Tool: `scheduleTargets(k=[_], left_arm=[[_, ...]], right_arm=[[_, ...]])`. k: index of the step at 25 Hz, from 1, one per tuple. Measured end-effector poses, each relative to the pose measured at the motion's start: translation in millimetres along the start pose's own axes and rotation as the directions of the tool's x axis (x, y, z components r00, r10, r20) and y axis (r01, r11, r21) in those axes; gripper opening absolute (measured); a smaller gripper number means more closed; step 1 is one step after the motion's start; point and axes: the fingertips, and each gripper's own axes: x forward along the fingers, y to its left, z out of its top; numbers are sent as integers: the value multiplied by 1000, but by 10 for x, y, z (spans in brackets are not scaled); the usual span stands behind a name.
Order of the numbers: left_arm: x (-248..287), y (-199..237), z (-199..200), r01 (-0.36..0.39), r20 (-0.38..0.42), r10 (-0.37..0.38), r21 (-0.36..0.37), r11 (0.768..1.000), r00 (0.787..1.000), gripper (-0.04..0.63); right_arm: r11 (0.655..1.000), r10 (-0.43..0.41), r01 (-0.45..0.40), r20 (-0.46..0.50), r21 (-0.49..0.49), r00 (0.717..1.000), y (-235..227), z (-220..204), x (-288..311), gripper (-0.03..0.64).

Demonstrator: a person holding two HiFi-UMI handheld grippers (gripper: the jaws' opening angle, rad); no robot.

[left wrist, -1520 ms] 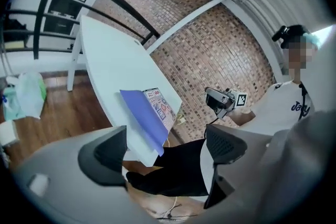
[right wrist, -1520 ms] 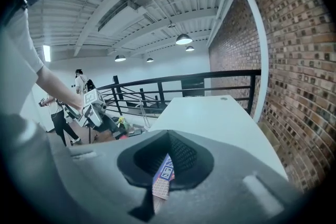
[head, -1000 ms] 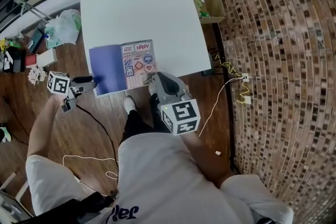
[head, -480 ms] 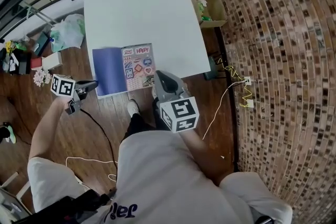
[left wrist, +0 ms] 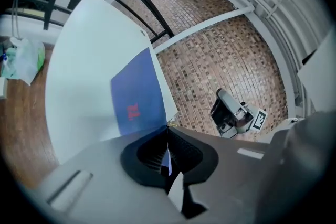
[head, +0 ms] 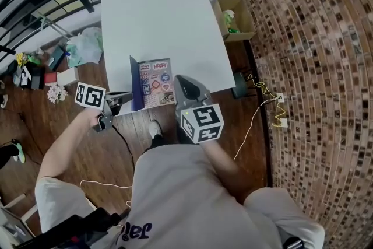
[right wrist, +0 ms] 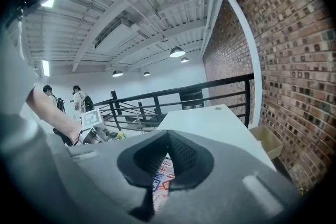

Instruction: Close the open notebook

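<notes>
Red "HAPPY" at the top of the notebook [head: 155, 83] page

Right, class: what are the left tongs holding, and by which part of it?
The left tongs are shut on the blue cover of the notebook, pinching its outer edge near the corner, with the cover standing upright.

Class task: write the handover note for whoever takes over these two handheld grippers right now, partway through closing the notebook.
Left gripper: shut on the near corner of the blue notebook cover, which stands roughly upright.
Right gripper: jaws together, nothing visibly gripped, over the near right corner of the sticker-covered page lying flat on the white table.
Done: cover raised about halfway.
Left: swing it over onto the sticker-covered page, then release.
</notes>
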Motion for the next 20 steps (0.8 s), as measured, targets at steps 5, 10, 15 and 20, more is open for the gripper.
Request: scheduleTargets(k=[5, 10, 15, 20], left_arm=[[477, -71, 137, -51, 43, 53, -53, 997, 998, 15], [1111, -53, 139, -77, 55, 81, -79, 994, 995, 18], [1678, 219, 41, -150, 64, 160, -145, 978, 985, 20], [1960, 526, -47, -265, 67, 281, -182, 947, 957, 25]], right_arm=[[999, -39, 39, 10, 24, 999, -159, 20, -52, -9], [994, -86, 85, 14, 63, 996, -338, -6, -115, -9], [989, -123, 120, 22, 87, 992, -471, -20, -194, -9], [986, -139, 135, 31, 101, 990, -474, -30, -249, -9]])
